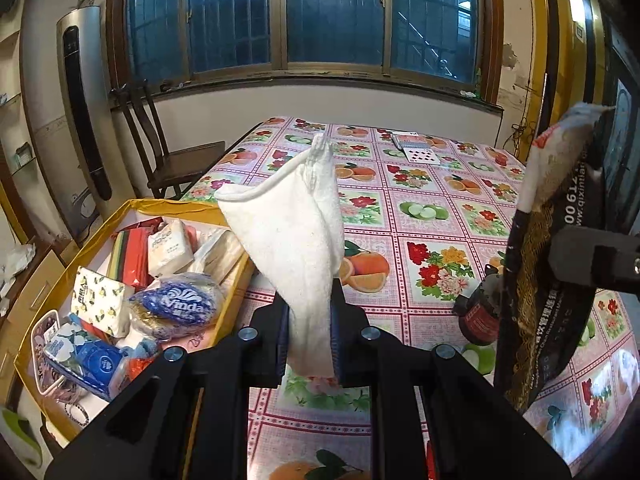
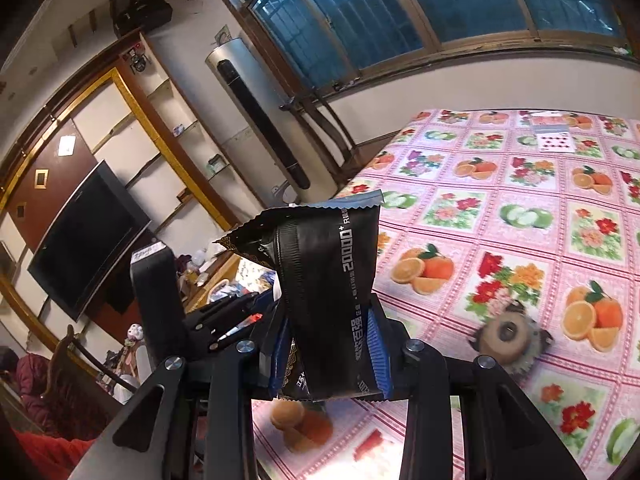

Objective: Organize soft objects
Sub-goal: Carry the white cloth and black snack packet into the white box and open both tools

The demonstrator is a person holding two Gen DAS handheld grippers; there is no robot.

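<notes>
Our left gripper [image 1: 310, 344] is clamped on a white towel [image 1: 292, 240], held upright above the table [image 1: 420, 208] — just beside the yellow box [image 1: 40, 320] of tissue packs. Our right gripper [image 2: 330, 354] pinches a black packet [image 2: 324, 276] — raised over the table, near a round brush [image 2: 510, 336].

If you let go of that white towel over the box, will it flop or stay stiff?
Probably flop. The white towel is pinched in the left gripper and already folds and sags to one side above the jaws, so it looks soft. It seems light, and likely to crumple among the packs in the yellow box rather than roll or break.
</notes>
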